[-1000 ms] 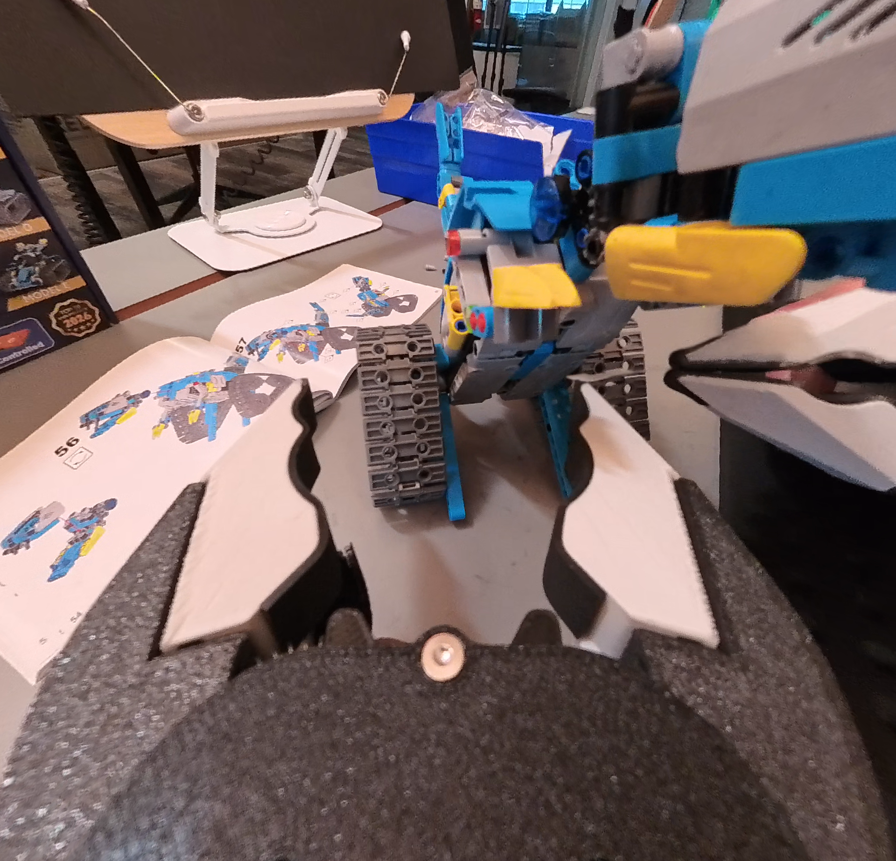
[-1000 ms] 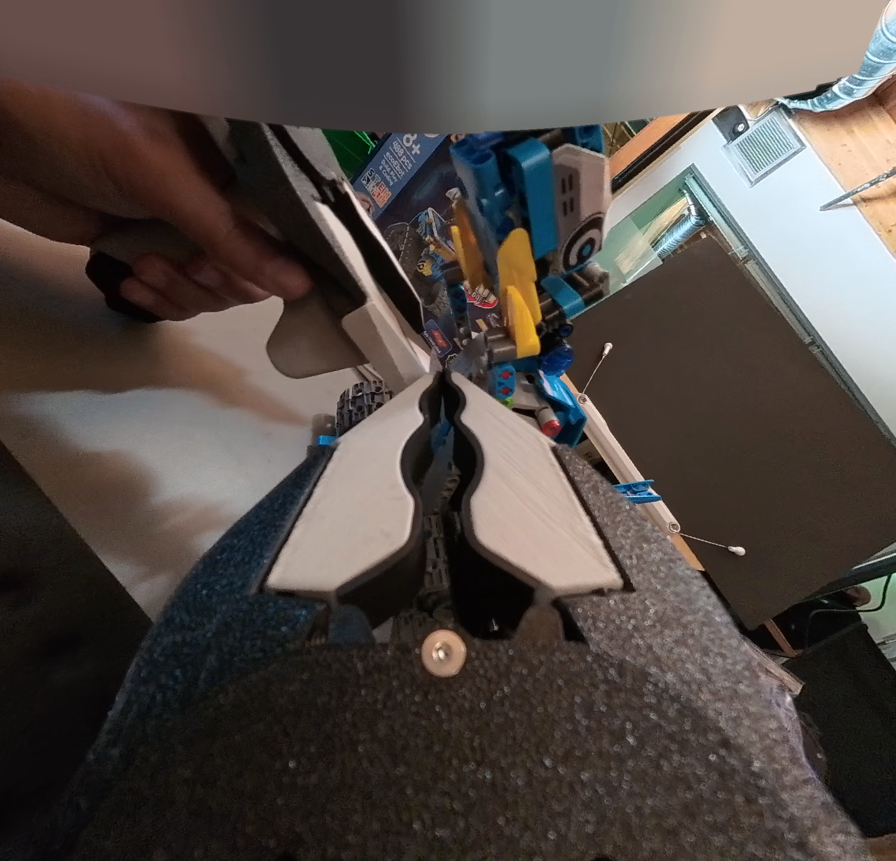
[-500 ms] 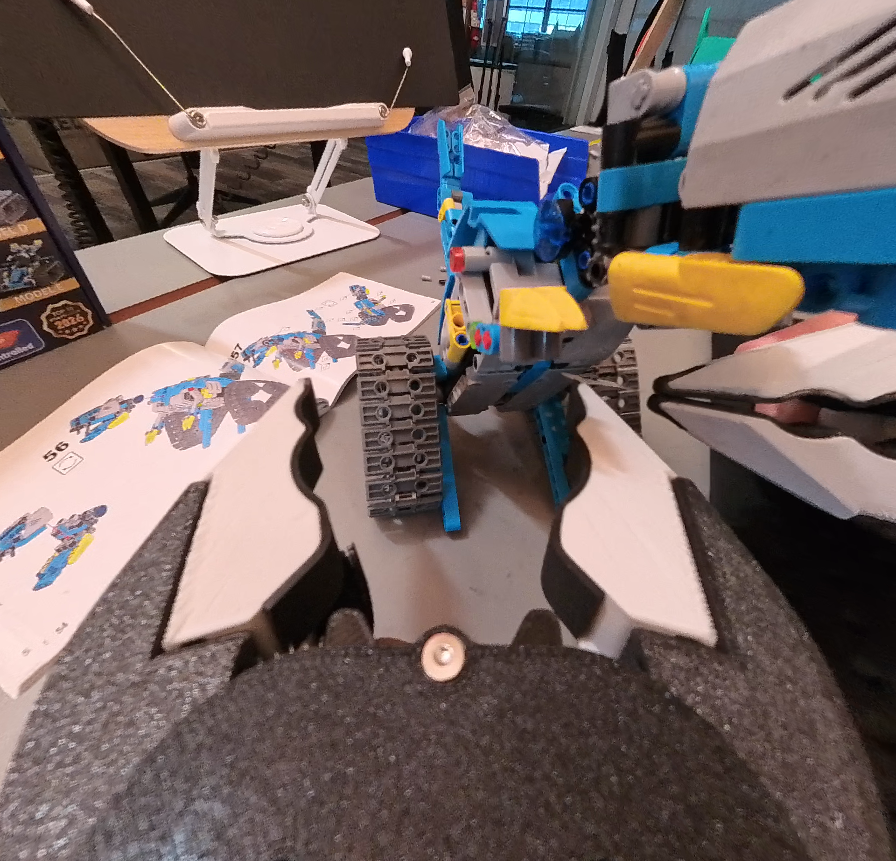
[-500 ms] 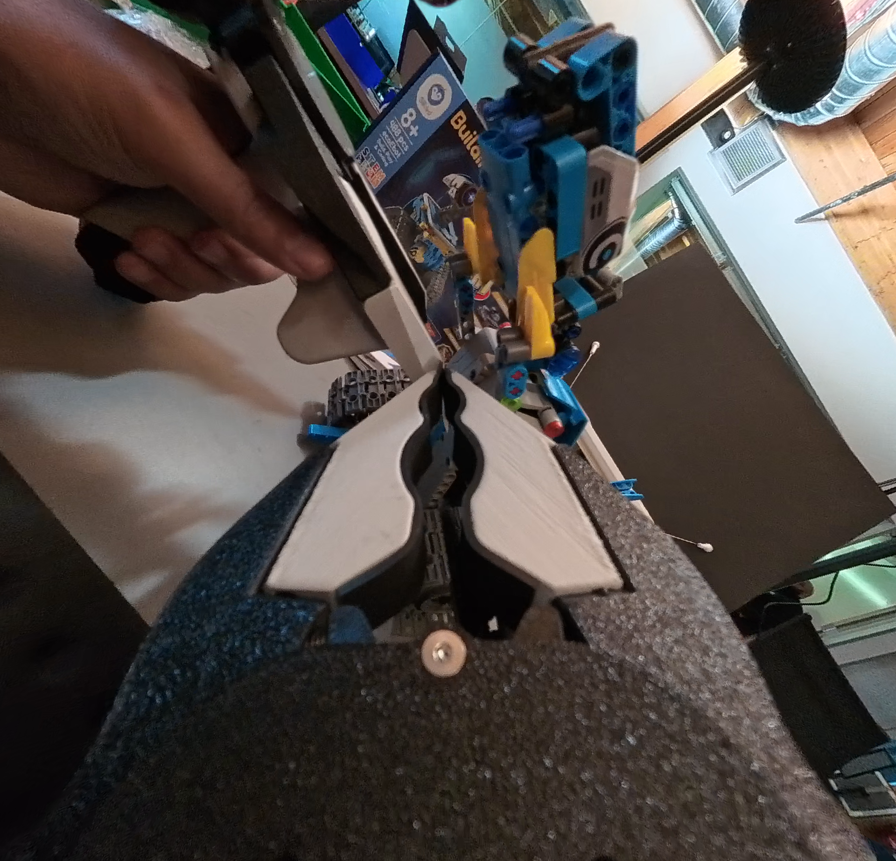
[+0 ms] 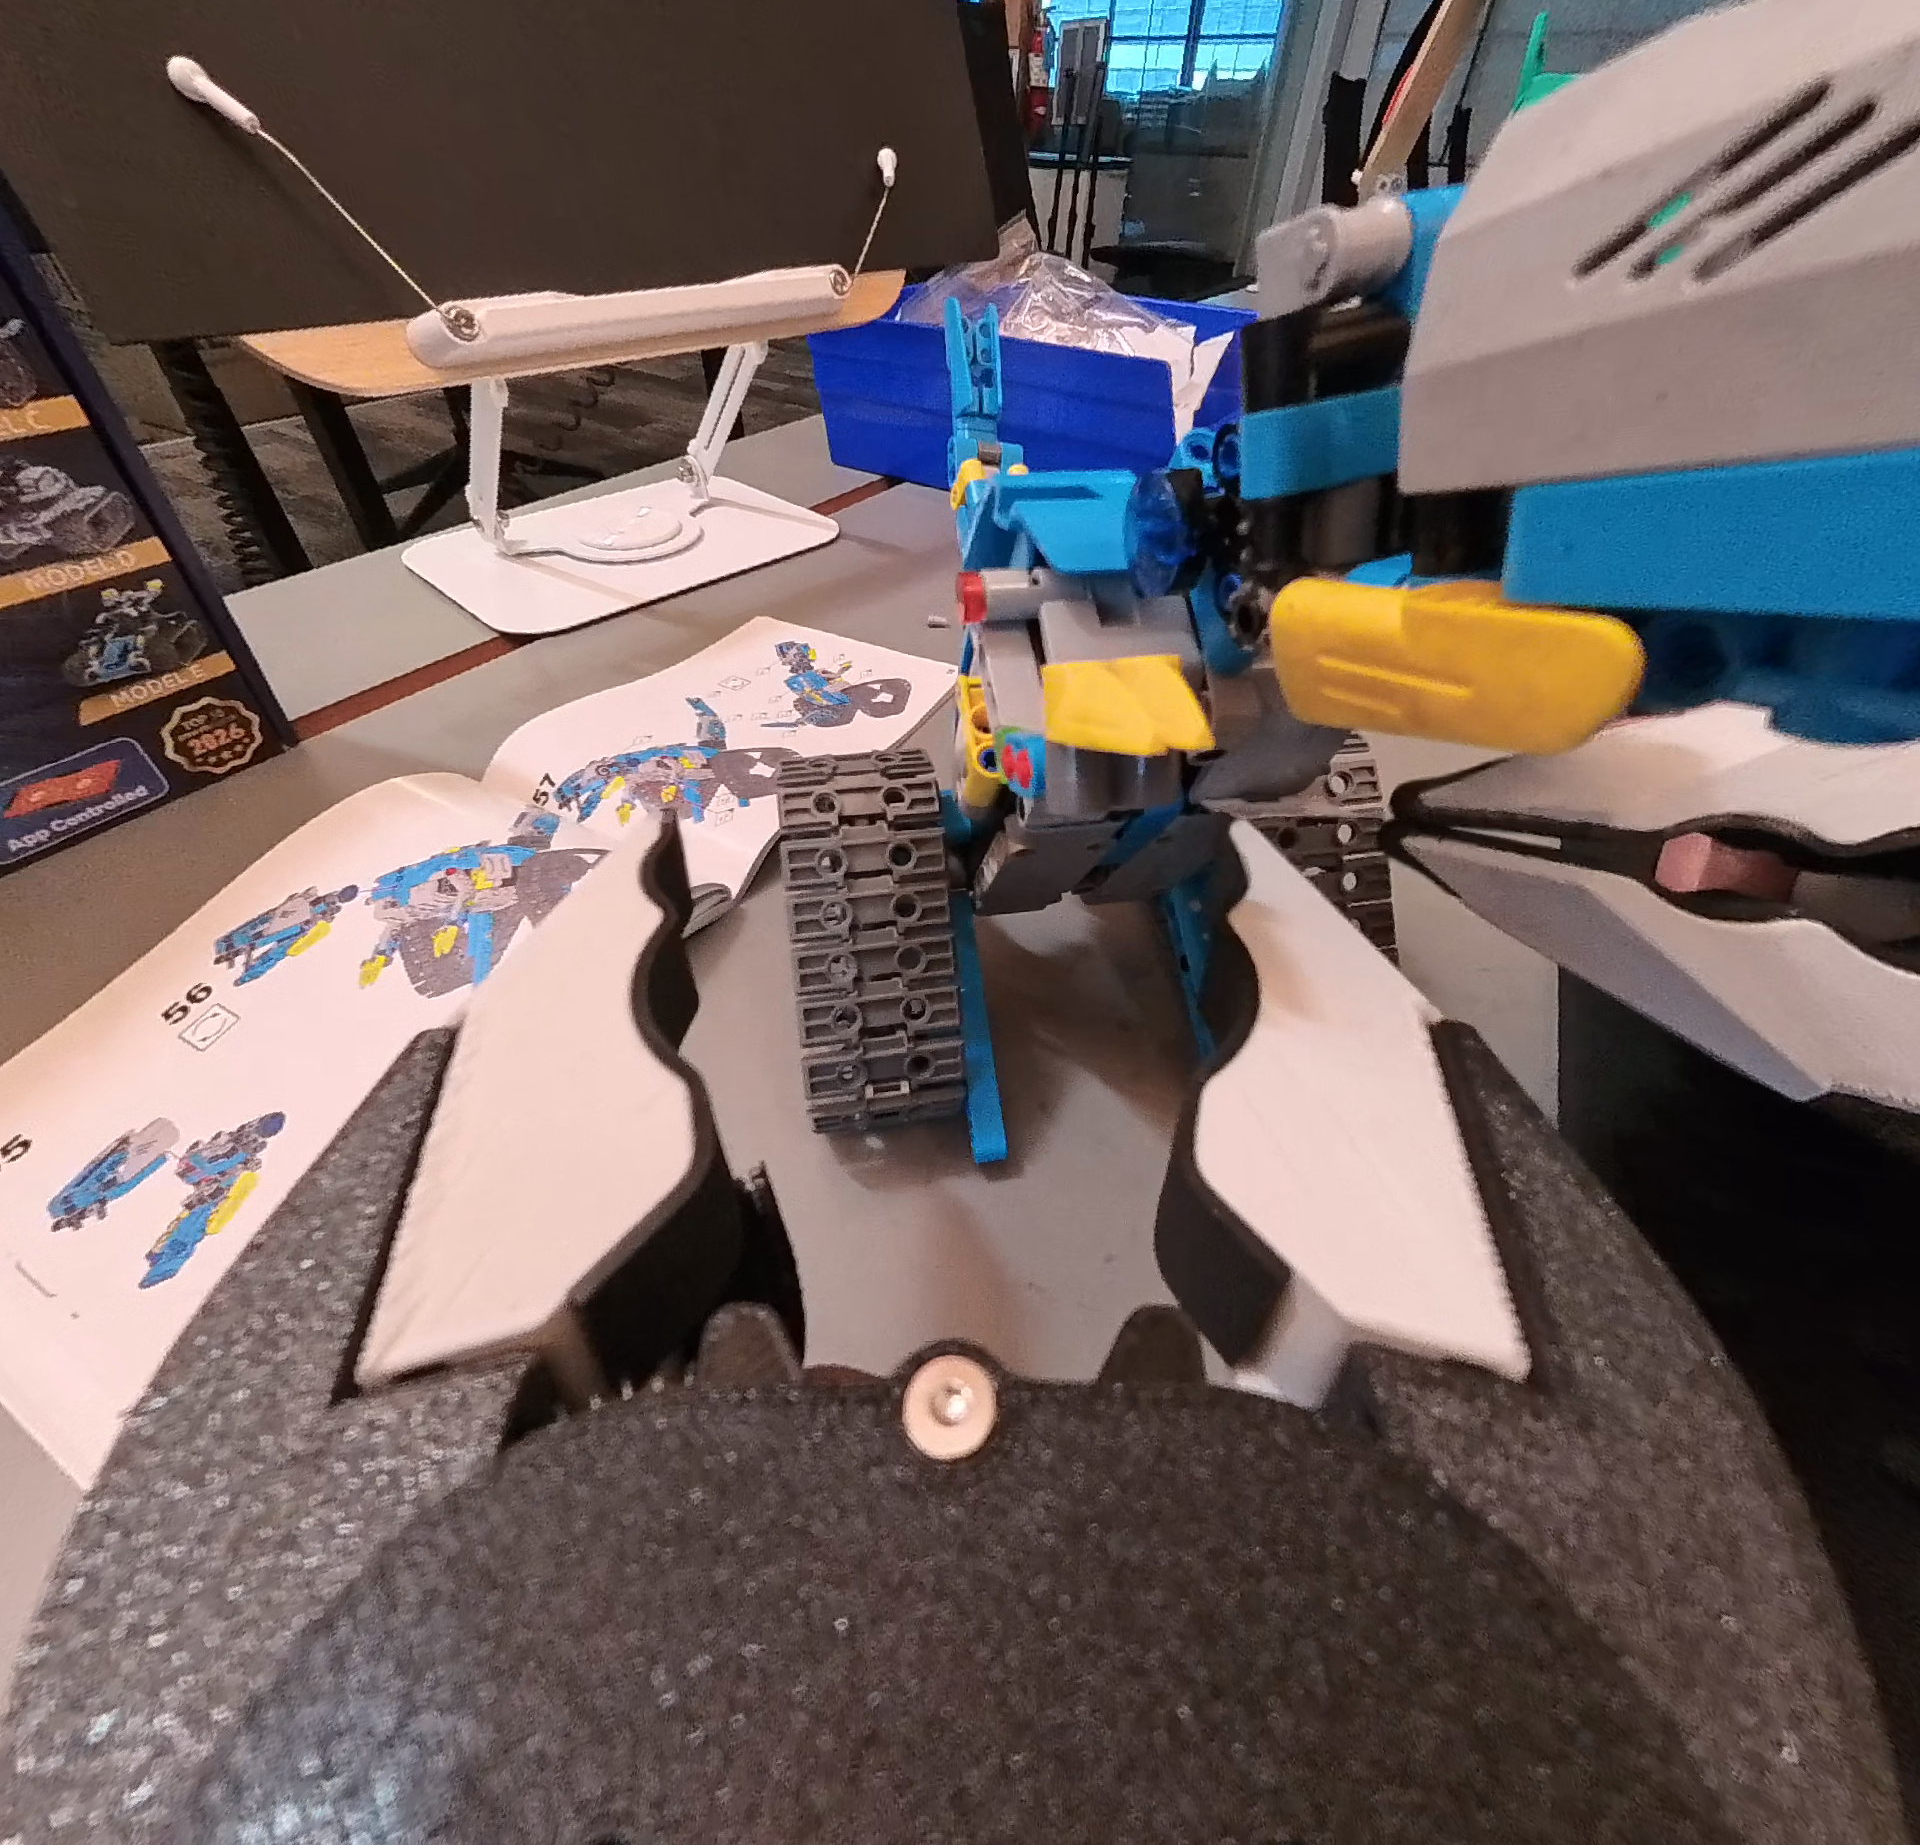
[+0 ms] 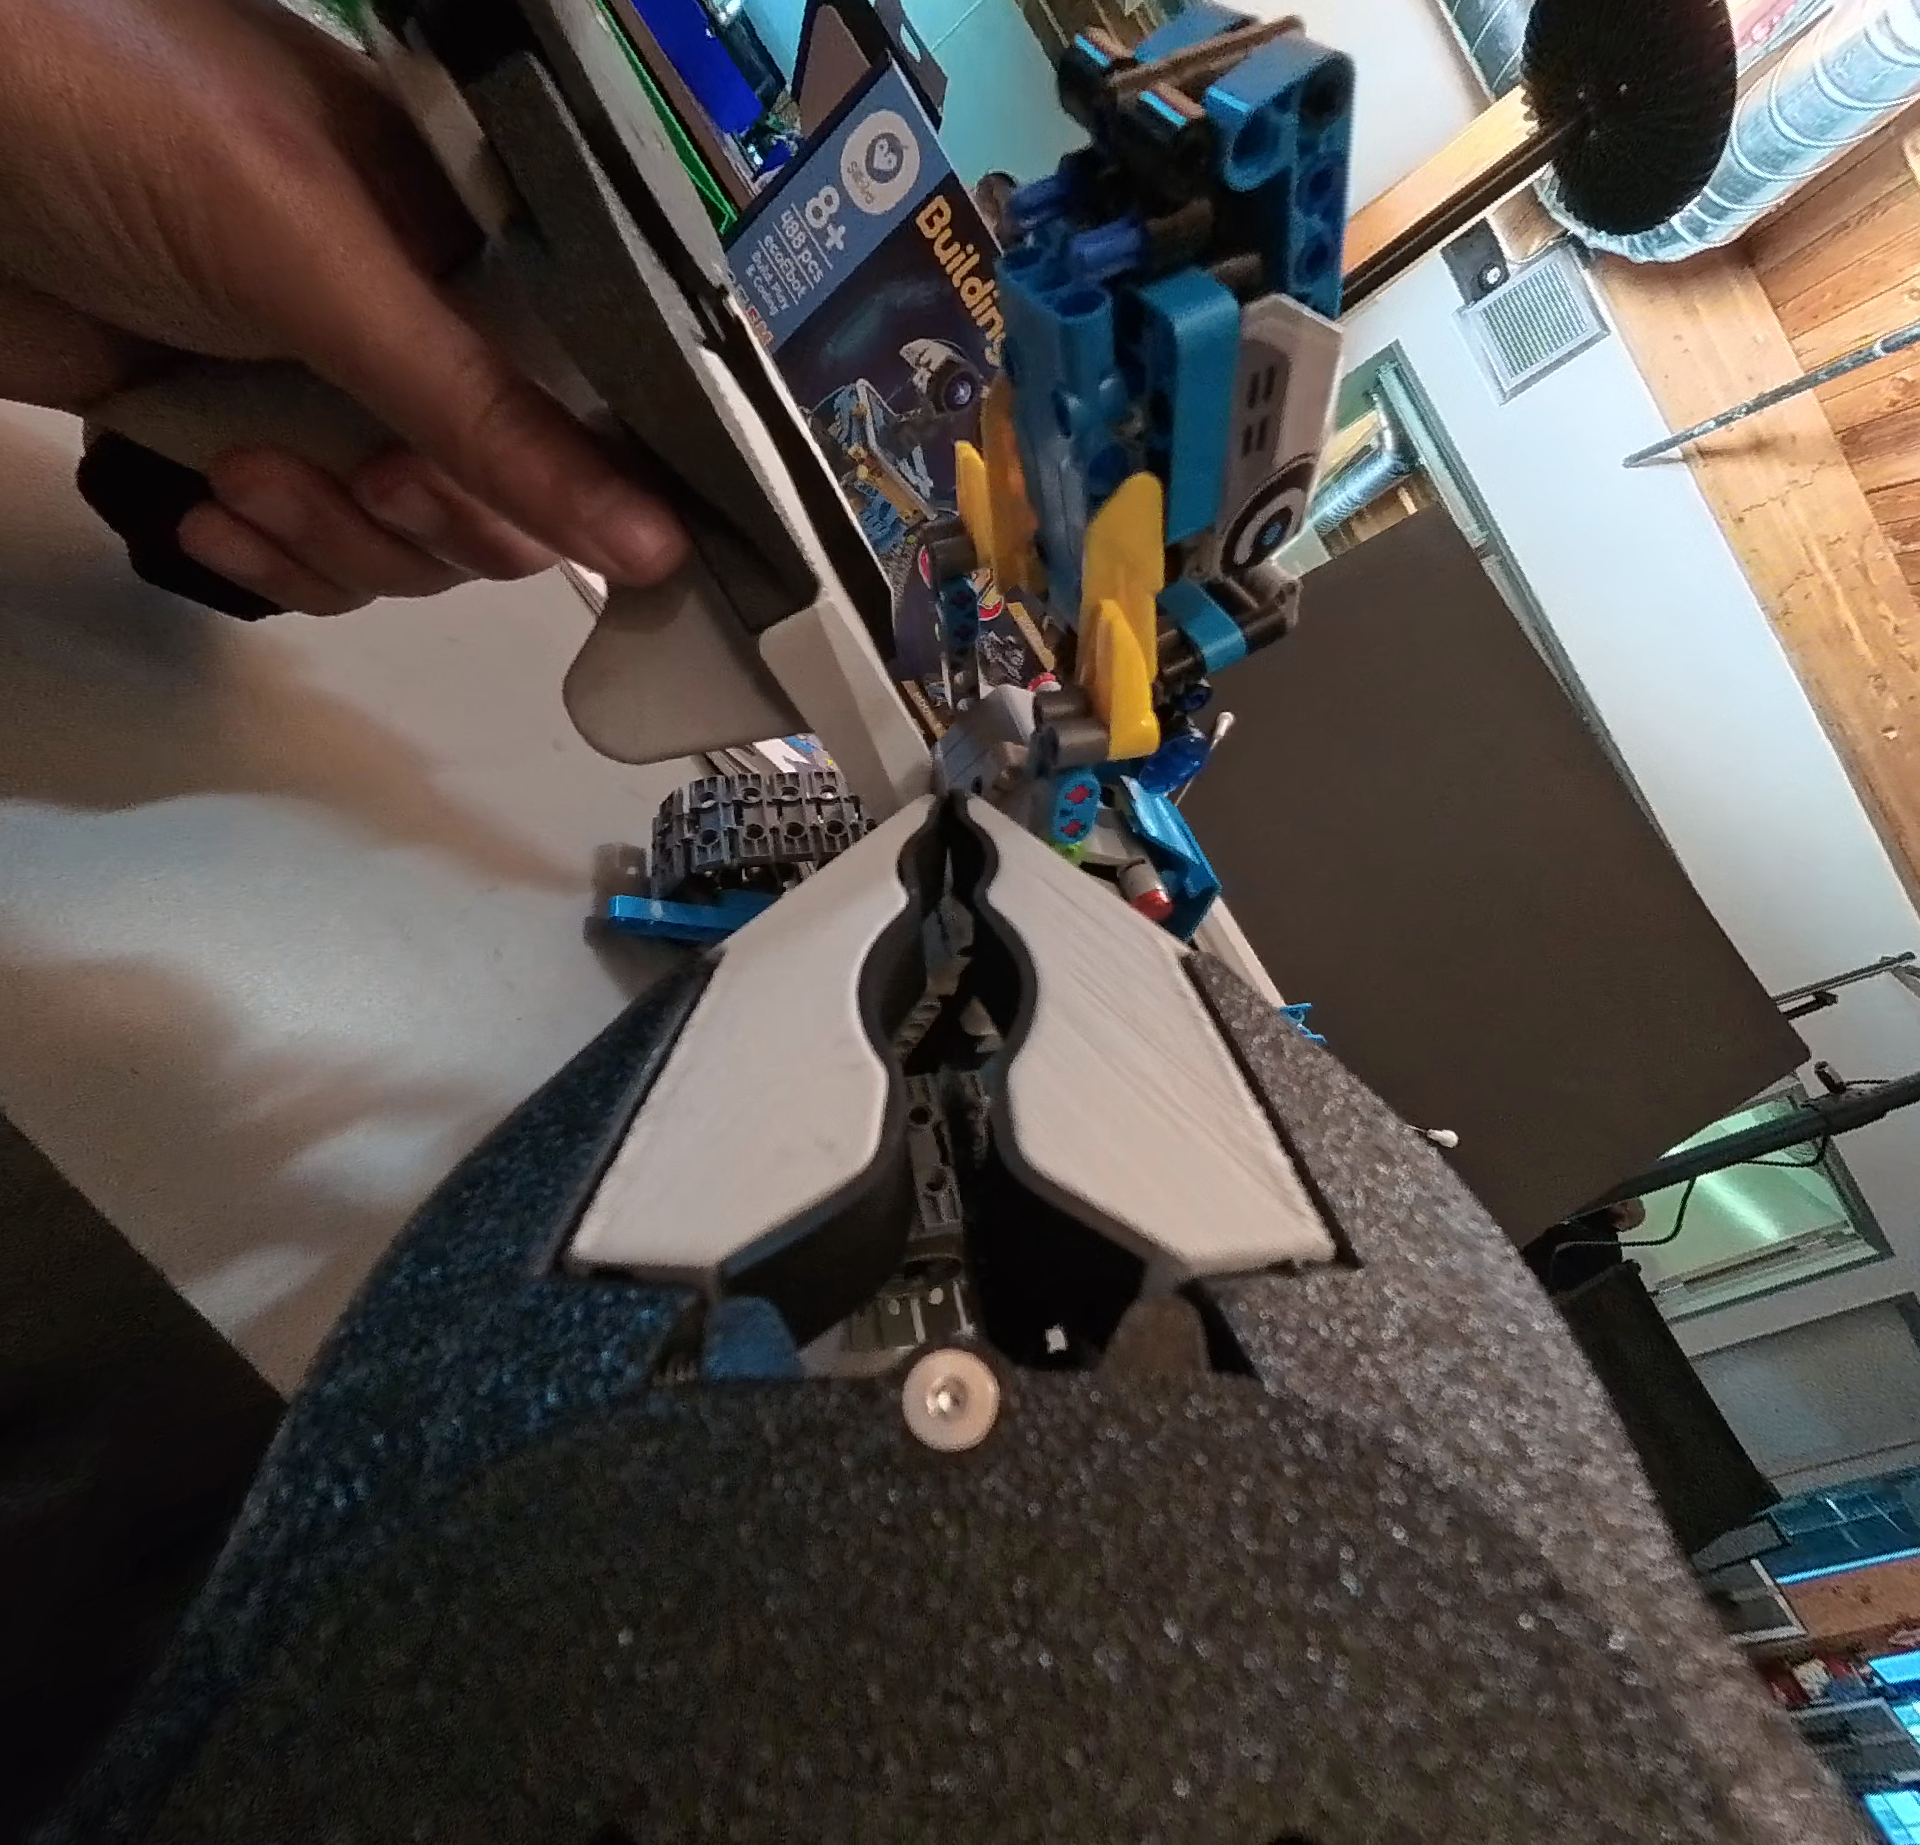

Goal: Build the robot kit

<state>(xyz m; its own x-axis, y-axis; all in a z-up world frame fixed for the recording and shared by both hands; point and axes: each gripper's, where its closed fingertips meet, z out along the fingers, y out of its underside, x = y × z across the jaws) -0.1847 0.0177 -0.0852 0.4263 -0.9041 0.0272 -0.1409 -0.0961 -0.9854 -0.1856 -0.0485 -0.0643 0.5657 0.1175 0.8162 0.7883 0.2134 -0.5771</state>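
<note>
Since before, my left gripper (image 5: 951, 922) backed slightly off the tracked brick robot (image 5: 1081, 746) on the grey table (image 5: 395, 673), jaws apart; my right gripper (image 6: 951, 819) stays clamped on its track

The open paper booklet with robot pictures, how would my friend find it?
Start at the grey table. The booklet lies open and flat there, just left of the blue brick robot with grey tracks. It is the only white paper thing, unlike the dark upright box behind it.

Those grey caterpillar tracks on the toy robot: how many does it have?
2. One grey track stands in front of the open left gripper; the other track shows only partly behind the model's body, beside the right gripper. More may be hidden.
</note>
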